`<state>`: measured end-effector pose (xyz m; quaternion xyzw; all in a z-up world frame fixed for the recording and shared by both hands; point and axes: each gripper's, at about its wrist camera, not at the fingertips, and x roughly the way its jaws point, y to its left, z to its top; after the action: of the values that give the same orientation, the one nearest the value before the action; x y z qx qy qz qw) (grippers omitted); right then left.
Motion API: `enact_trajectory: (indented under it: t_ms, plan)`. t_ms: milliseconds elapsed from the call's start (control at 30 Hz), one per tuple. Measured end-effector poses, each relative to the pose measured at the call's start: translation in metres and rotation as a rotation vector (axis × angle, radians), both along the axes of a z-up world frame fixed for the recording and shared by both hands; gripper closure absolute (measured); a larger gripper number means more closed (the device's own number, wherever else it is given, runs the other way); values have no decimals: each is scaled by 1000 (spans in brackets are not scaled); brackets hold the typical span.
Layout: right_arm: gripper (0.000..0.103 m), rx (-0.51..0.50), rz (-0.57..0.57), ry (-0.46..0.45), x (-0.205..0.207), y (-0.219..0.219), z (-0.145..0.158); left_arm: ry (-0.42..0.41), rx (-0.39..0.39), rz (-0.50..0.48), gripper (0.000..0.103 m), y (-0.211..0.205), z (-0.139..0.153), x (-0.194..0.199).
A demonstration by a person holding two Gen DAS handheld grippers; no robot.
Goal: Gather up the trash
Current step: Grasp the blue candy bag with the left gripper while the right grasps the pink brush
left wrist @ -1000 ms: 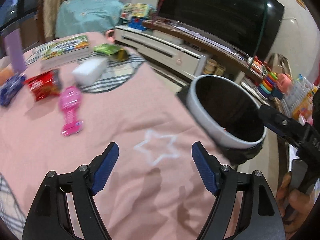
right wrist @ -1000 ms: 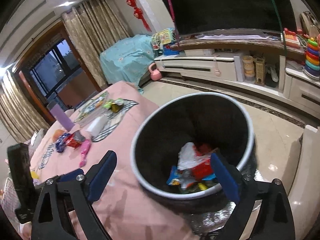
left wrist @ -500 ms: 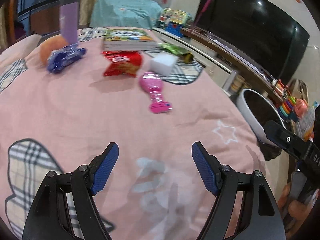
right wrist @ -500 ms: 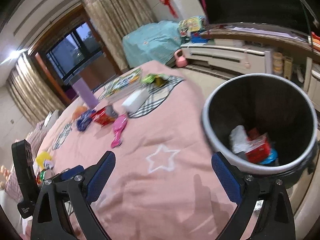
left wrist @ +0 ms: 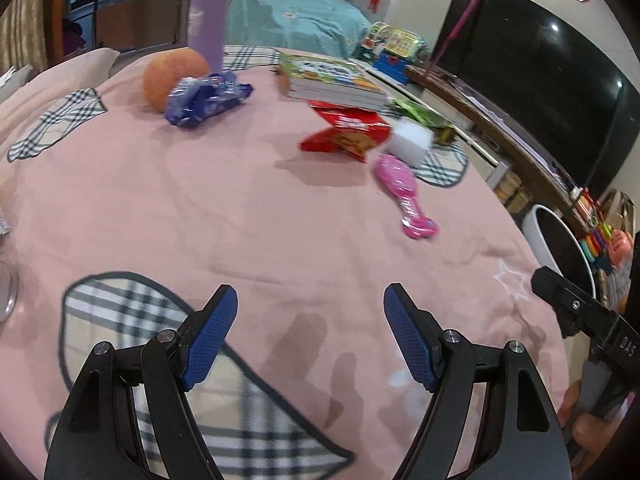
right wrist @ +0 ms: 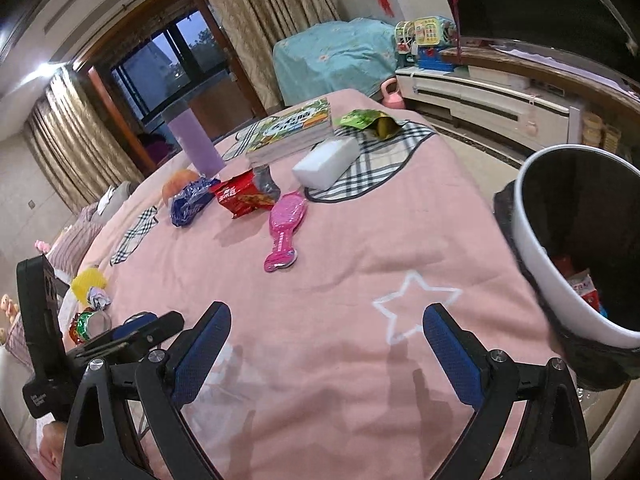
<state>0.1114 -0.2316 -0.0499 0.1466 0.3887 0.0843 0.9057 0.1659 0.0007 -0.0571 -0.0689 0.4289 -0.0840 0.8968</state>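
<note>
Where crumpled, glossy red wrapper (left wrist: 347,133)

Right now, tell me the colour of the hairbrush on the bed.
Pink; the hairbrush shows best in the right wrist view.

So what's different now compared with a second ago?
Both grippers have swung away from the trash bin toward the litter on the pink bedspread. The left gripper and right gripper are open and empty, as before. The red snack packet and blue wrapper lie untouched.
</note>
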Motion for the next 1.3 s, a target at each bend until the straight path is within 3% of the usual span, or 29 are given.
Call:
enact_trajectory:
  t_ms: [400,667,933,1200,1233,1300]
  plan:
    - [6,-24,22,15,37,34,-2,-1,52,68,25,41,3,35]
    - [7,-57,34,38,68,58,-9,-22,110,99,25,65,12,81]
    - [17,-109,47,76,99,71,-19,-44,166,126,24,76,16,142]
    - [29,-154,45,118,121,72,-31,-52,271,119,24,63,5,183]
    - [30,-161,46,124,122,72,-34,-51,282,120,24,62,3,186]
    - [30,-178,50,119,125,74,-35,-47,293,108,39,58,0,190]
